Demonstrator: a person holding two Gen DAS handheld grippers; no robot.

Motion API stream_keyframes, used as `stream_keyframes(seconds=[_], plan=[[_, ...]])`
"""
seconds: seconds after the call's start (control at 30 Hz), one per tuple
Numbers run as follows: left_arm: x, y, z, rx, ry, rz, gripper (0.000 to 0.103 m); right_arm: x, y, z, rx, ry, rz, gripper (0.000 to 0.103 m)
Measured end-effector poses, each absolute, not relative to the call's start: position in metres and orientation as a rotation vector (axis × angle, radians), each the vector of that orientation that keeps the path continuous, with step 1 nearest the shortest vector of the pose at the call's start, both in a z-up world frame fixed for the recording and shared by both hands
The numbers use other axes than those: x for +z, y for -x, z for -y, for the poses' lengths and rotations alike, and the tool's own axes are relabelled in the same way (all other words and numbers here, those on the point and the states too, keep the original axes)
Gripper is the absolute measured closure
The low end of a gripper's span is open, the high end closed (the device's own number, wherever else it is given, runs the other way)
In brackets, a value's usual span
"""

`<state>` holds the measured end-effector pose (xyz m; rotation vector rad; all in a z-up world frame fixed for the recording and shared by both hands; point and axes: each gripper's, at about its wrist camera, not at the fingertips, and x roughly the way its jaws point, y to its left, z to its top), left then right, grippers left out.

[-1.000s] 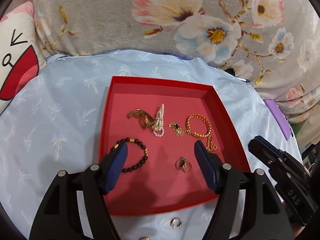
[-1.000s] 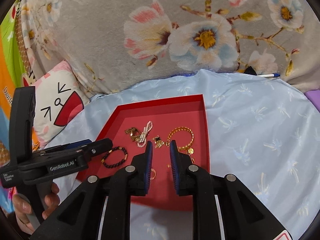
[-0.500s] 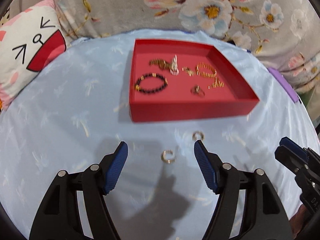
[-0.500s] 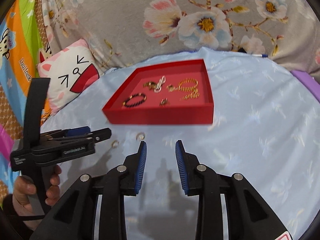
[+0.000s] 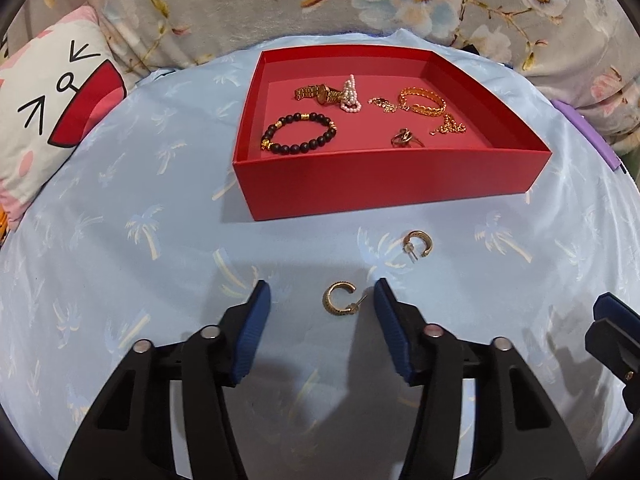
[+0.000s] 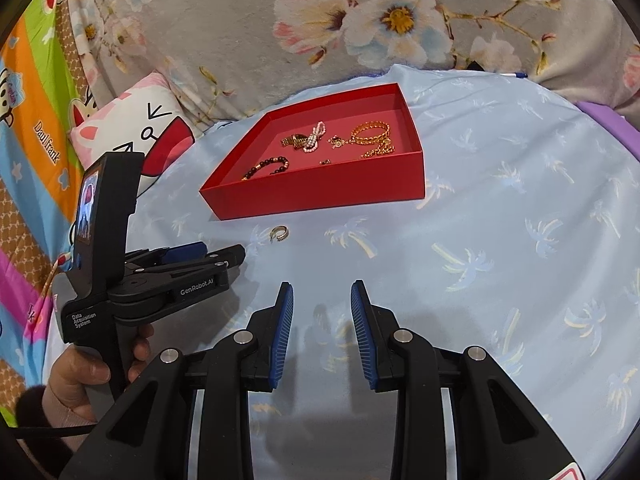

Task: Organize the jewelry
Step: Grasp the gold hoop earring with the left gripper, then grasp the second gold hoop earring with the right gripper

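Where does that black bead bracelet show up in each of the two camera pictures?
Left wrist view: the black bead bracelet lies upper centre, in the near left part of the red tray.
Right wrist view: the bracelet sits left of centre, partly hidden behind the tray's front wall.
Shared landmark: the red tray.

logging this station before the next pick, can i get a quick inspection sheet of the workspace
surface: pale blue palm-print cloth, smooth around the work area.
job's things: red tray holds a black bead bracelet, gold chain bracelet, pearl piece and small ring; two gold hoop earrings lie outside on the cloth, near one, far one.
clutter: purple object at the cloth's edge.
grippers: left tongs open, straddling the near earring without touching it; right tongs open, empty.
cables: one dark cable at the left hand.
surroundings: floral blanket, cat-face pillow.
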<state>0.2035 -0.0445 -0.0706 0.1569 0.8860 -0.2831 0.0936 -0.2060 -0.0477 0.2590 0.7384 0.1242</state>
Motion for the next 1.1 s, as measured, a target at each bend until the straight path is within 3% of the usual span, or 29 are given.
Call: stream_keyframes(seconds=[0.07, 0.13, 0.47, 1.1], plan=[[-0.07, -0.202, 0.045, -0.288, -0.159, -0.881, 0.066, -0.049, -0.095, 0.206, 0.125, -0.262, -0.742, 0.073], [-0.07, -0.201, 0.046, -0.291, -0.161, -0.878, 0.083, -0.049, -0.095, 0.206, 0.124, -0.262, -0.744, 0.073], [-0.06, -0.192, 0.036, -0.313, -0.116, -0.874, 0.083, -0.047, -0.106, 0.199, 0.131, -0.241, -0.753, 0.073], [-0.032, -0.187, -0.028, -0.257, 0.021, -0.83, 0.083, -0.069, -0.207, 0.146, 0.185, -0.15, -0.874, 0.073]])
